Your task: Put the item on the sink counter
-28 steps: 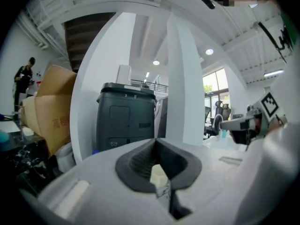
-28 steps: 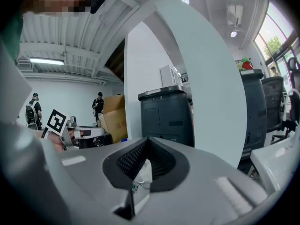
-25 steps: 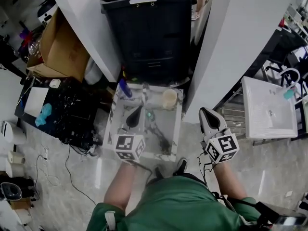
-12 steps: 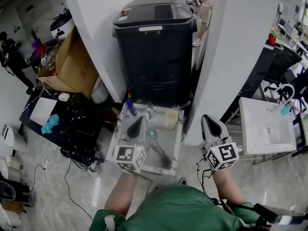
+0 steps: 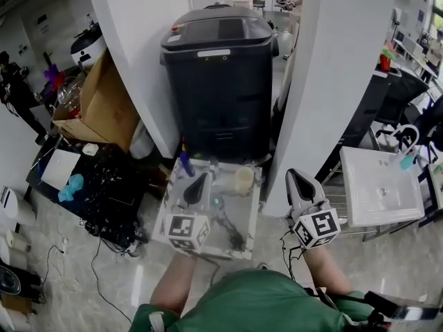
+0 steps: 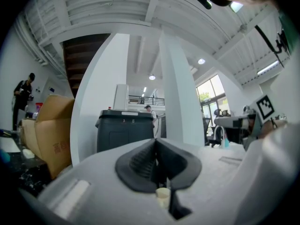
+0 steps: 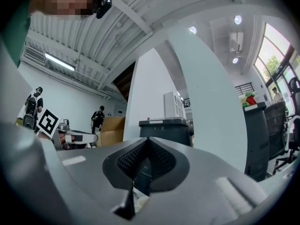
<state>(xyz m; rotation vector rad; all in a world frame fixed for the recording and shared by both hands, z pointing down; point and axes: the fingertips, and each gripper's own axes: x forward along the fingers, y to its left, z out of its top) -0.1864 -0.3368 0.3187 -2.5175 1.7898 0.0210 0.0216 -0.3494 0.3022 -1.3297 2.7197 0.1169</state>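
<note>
now left claw [image 5: 196, 185], over the marbled counter [image 5: 248, 209], and right claw [image 5: 299, 180] are both pressed together, empty.

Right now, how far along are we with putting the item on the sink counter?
Nothing is in hand: the left gripper and right gripper are both shut and empty. A cream cup already stands on the marble-patterned counter beneath the left gripper. Which item remains to be moved, I cannot tell.
</note>
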